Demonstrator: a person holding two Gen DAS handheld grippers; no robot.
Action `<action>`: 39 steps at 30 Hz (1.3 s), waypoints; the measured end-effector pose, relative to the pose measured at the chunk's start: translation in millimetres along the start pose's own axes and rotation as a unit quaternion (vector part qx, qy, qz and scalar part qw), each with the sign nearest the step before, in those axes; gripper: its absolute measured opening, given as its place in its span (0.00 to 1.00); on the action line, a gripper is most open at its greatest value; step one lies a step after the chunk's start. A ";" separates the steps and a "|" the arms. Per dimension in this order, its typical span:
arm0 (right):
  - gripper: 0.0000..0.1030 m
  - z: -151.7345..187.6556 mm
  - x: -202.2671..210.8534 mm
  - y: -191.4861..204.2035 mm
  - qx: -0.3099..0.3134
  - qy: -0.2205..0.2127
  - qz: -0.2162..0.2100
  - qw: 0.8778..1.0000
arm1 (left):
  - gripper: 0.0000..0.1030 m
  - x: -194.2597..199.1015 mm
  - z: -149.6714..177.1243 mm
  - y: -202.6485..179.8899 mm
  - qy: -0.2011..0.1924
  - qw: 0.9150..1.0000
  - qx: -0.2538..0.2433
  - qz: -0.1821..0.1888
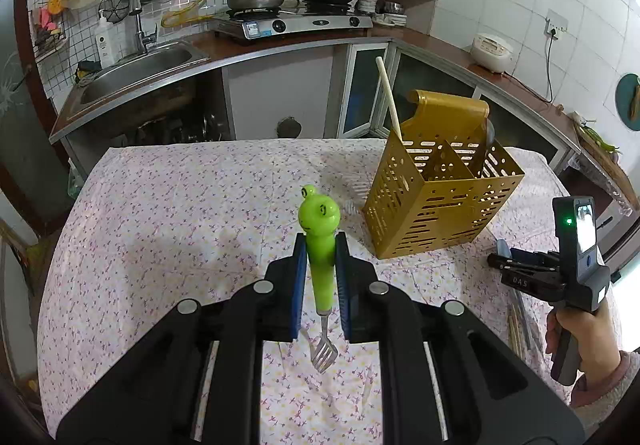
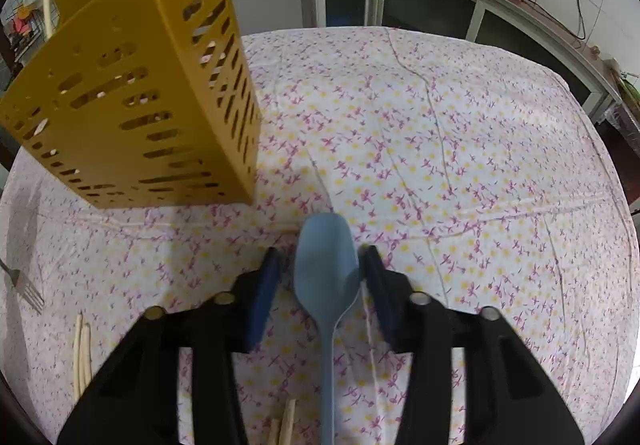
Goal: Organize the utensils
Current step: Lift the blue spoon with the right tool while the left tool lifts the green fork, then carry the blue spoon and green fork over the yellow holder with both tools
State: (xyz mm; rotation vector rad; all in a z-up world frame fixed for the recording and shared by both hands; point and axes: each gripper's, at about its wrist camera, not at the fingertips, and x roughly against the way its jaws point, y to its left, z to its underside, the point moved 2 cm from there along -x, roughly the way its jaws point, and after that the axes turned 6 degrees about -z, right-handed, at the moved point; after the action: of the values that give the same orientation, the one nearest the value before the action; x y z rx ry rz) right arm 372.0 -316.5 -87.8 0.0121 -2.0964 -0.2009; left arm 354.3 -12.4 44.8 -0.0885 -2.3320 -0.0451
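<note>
The sorting looks partly done. The gold caddy stands on the flowered cloth toward the far right of the table, and already holds a pale stick-like handle leaning out of its back left compartment and what seems to be a metal spoon in a right-hand compartment by the curved back plate. The rest is still out.

The left gripper is clamped on the fork, blue pads pressing the green frog-faced handle on both sides, frog head up and tines hanging down clear of the cloth. It sits near the caddy, short of it and to its left, so I'd say this piece is on its way in but not over an opening yet.

The right gripper hangs over the blue spoon, which lies flat on the cloth just in front of the caddy, bowl pointing away from the hand and the thin handle running back under the tool. The jaws stand apart on either side of the bowl; the right one looks very close to its rim, the left one shows a clear gap, so I would not call it gripped. A hand holds this tool at the right edge of the table.

Also left to do: pale chopsticks lying on the cloth to the left of the right gripper, and another pair of ends just beside the spoon handle

The caddy is a slotted plastic box with dividers, open on top; its slits show light through
</note>
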 end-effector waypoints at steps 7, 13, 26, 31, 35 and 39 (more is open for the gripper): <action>0.32 1.8 24.1 -12.9 -0.010 -0.030 -0.024 0.999 | 0.12 4.0 -0.1 -7.0 -0.005 1.000 -0.006 0.000; 0.32 -0.2 87.3 -15.9 -0.013 -0.118 -0.054 0.991 | 0.12 22.7 -6.9 -15.6 -0.027 1.000 -0.009 0.008; 0.32 -35.5 163.9 0.2 0.003 -0.252 -0.069 0.965 | 0.12 47.9 -40.2 -47.1 -0.061 0.998 -0.016 0.028; 0.32 -52.5 181.5 7.1 0.003 -0.282 -0.075 0.957 | 0.12 65.3 -63.3 -57.5 -0.083 0.996 -0.020 0.037; 0.32 -74.5 196.5 17.8 0.008 -0.311 -0.082 0.947 | 0.12 88.8 -89.1 -65.8 -0.111 0.993 -0.021 0.045; 0.32 -95.2 210.1 31.4 0.015 -0.345 -0.088 0.934 | 0.12 104.7 -115.9 -73.5 -0.132 0.989 -0.015 0.061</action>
State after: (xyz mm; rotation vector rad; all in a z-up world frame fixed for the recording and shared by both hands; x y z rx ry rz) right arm 348.8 -317.8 143.9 0.1706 -2.8050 -0.3146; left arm 359.9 -87.3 200.2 -0.2674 -2.5860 -0.0081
